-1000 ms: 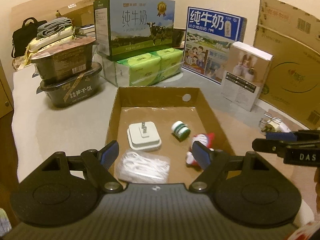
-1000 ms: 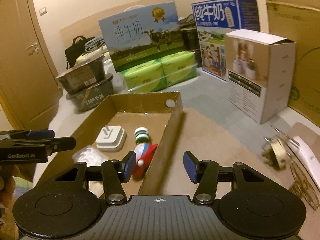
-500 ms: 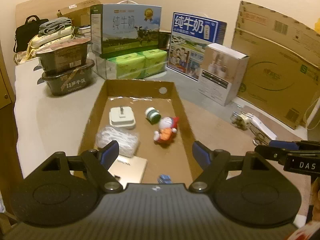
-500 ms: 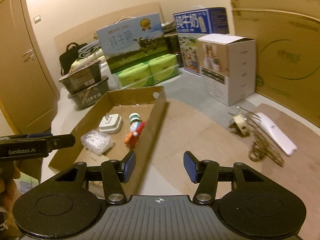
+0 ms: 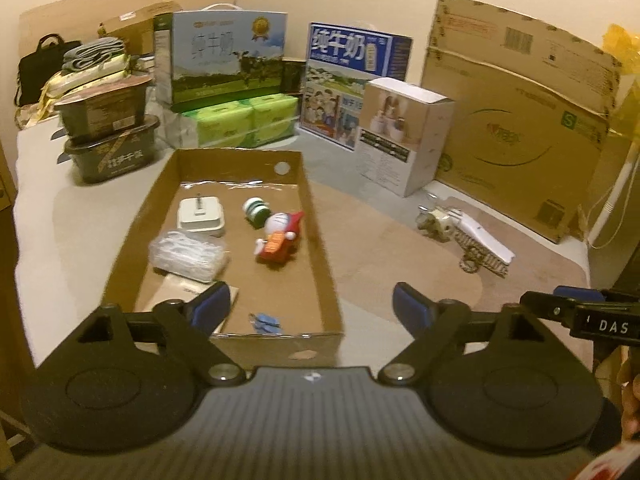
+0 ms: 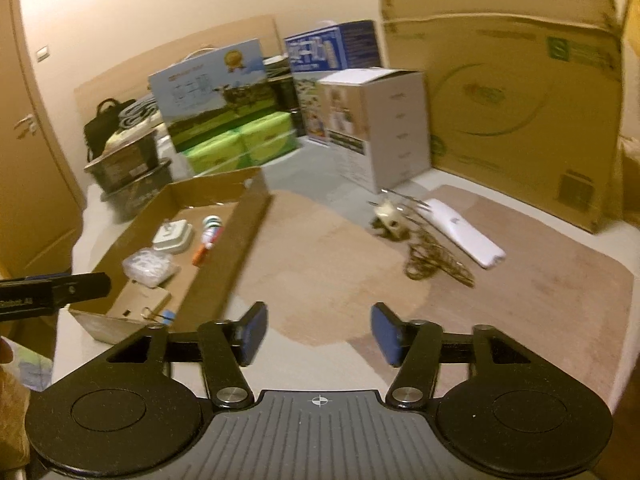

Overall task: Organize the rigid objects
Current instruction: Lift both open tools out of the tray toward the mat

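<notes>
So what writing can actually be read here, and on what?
"纯牛奶": blue milk carton.
"DAS": right gripper, seen from the left wrist.
"S": big cardboard box.
Green-field milk carton, dark food tubs, white box: print too blurred to read.

The cardboard tray (image 5: 320,240) held six small items. Two milk cartons (image 5: 224,60) and two stacked food tubs (image 5: 108,132) stood at upper left.

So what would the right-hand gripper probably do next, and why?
Probably reach forward to the white hand mixer. It lies out on the mat with its tangled cord, while the other small things already sit in the cardboard tray. The right gripper is empty, its jaws opening.
</notes>
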`<state>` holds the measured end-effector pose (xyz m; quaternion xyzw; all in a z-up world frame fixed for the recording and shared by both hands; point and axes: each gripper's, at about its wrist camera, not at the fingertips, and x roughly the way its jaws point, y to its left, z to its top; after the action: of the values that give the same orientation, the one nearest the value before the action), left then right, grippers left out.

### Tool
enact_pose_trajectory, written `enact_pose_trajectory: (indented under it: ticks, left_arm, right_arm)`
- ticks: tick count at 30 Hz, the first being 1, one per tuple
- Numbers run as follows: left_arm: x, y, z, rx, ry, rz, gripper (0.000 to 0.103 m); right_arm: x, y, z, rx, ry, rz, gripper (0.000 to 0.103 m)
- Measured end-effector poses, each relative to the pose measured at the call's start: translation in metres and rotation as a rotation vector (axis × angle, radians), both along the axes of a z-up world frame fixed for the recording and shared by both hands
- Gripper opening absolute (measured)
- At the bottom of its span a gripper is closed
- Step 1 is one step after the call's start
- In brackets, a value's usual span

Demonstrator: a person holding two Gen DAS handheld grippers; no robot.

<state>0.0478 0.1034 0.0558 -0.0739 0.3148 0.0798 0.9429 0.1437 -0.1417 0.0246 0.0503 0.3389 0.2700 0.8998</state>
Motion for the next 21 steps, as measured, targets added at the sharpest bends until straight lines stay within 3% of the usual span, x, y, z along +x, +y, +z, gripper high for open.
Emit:
enact_pose_trajectory:
  ticks: [3,21]
  left_arm:
    - [0.003,-0.010,-0.002,-0.006,-0.003,-0.017,0.095]
    - [0.035,-0.067,-0.009,-0.005,0.017,-0.149,0.098]
  right_arm:
    - [-0.001,-0.015,-0.002,-0.005,-0.006,-0.036,0.080]
    - [0.009,-0.076,-0.007,-0.007,0.009,-0.150,0.082]
